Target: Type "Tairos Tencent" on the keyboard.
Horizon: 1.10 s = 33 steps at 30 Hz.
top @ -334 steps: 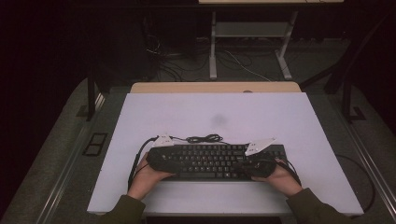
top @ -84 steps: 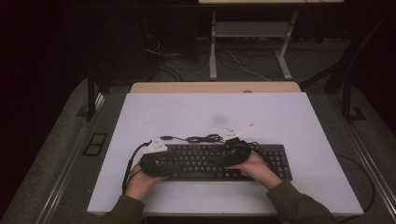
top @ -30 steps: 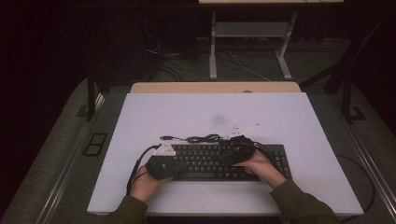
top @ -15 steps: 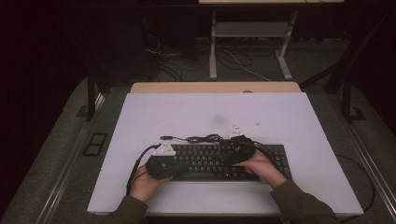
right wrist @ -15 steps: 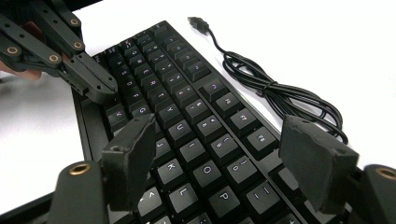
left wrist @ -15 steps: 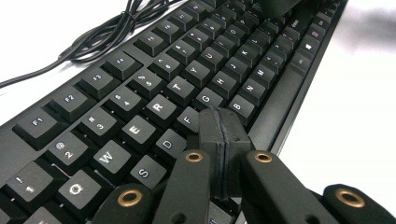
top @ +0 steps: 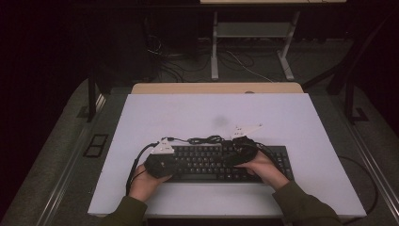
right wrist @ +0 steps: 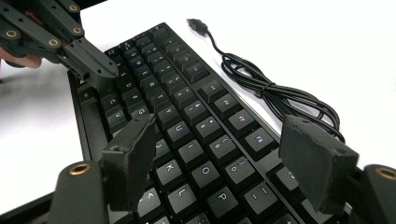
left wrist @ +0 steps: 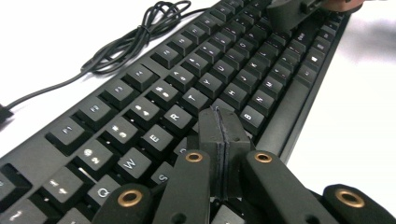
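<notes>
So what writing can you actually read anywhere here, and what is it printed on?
"Q", "W", "E", "R", "T", "S": keycaps of the keyboard, left gripper view.
"U", "K", "O", "L", "P": keycaps of the same keyboard, right gripper view.
Number-row and far keys: marked, but too blurred to read.
High view: the key legends are too small.
Cable and both grippers: no writing to be seen.
</notes>
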Tool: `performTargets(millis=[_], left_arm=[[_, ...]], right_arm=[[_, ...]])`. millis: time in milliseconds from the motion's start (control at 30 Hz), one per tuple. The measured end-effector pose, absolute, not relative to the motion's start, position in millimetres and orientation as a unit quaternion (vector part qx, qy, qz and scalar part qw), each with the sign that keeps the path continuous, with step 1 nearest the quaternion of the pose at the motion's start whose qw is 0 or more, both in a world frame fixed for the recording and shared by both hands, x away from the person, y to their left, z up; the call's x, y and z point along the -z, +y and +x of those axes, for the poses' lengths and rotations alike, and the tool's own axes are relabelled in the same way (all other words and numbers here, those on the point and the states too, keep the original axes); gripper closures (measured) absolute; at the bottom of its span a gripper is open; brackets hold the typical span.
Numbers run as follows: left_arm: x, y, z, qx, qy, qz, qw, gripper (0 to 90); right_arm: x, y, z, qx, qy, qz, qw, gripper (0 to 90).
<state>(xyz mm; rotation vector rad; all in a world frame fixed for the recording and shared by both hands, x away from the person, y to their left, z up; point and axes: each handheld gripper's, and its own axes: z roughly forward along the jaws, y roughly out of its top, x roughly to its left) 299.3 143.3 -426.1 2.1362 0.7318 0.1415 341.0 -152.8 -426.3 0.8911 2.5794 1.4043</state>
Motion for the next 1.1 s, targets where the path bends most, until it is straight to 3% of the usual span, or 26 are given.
performTargets(millis=[567, 1100], left_arm=[[428.7, 150.1, 317.9, -0.089, 0.315, 0.844, 0.424, 89.1], [433.2, 146.1, 321.7, -0.087, 0.316, 0.849, 0.415, 89.1]], right_arm=[[426.7, -152.1, 340.9, -0.457, 0.84, 0.29, 0.036, 27.2], [426.8, -151.6, 340.8, -0.455, 0.841, 0.29, 0.036, 27.2]])
